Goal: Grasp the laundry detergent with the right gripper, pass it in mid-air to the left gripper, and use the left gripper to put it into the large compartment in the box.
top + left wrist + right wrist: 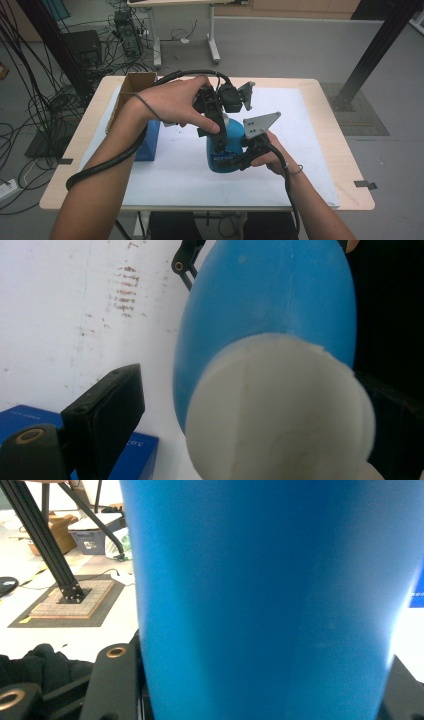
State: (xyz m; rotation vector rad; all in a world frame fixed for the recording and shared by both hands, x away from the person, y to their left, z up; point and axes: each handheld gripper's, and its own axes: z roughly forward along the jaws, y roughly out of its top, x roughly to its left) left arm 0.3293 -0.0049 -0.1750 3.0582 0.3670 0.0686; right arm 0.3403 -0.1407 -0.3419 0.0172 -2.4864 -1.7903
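Table (320, 150) with white mat, centre frame. Blue bottle (225, 150) stands at mat centre, white cap (280, 410) on top. Right gripper (239, 161) clamps the bottle body from lower right. Left gripper (212, 131) above, jaws apart around the cap.

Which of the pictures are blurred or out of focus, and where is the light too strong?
High view: sharp, evenly lit. Left gripper view: the white cap is soft and overexposed, the blue bottle slightly blurred. Right gripper view: the bottle is too near for focus; background is bright.
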